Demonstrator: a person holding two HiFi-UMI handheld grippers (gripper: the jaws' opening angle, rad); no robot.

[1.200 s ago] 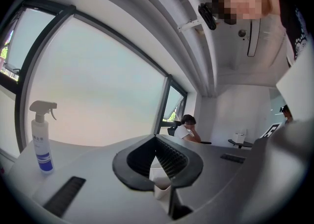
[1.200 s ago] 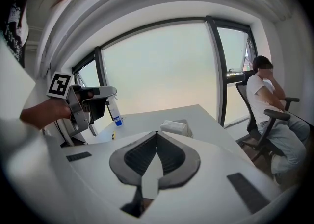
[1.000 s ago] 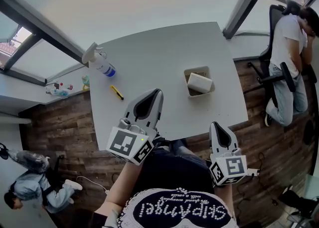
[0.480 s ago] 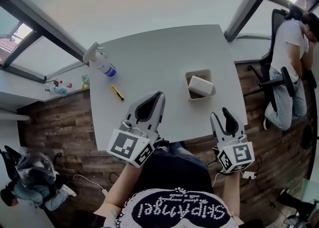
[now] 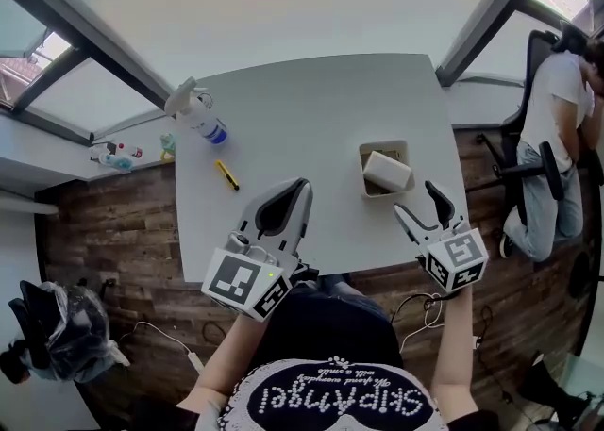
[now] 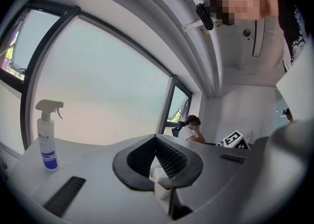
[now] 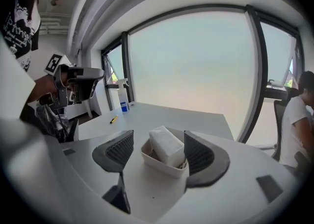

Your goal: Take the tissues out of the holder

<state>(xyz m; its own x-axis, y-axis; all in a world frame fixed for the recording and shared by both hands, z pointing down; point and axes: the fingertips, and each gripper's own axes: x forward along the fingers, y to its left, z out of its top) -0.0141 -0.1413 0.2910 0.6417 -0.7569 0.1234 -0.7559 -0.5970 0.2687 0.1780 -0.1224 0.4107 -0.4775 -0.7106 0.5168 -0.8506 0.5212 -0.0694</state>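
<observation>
Tissues: a white, soft-looking pack [image 5: 388,171] [image 7: 167,145] lies tilted in the holder, with one end propped above the rim, on the right side of the counter [image 5: 311,108] towards its front edge.
Left gripper: the left gripper [image 5: 300,184] hangs over the counter's front edge, closest to the body. Its jaws are closed together on nothing, and it is well apart from the holder.
Right gripper: the right gripper [image 5: 417,200] sits near the counter's right front corner, aimed at the pack. Its jaws have just been opening and stand wide. Its own view frames the pack between them, but the pads touch nothing yet.
Holder: the holder [image 5: 362,171] [image 7: 159,165] is a shallow, open-topped beige tray standing loose on the counter.
Handling: the pack is probably very light and squashy, and its wrapper may be a little slick. A firm pinch should dent it rather than damage it.
Where to hold: the raised end is the best spot, gripped across the narrow width, where the pads clear the holder's rim.
Risk: the tray looks light enough to slide or lift with the pack if a pad catches its wall.
Farther off: a small yellow tool [image 5: 225,174] and a spray bottle [image 5: 198,118] lie at the left, well clear of the holder.
</observation>
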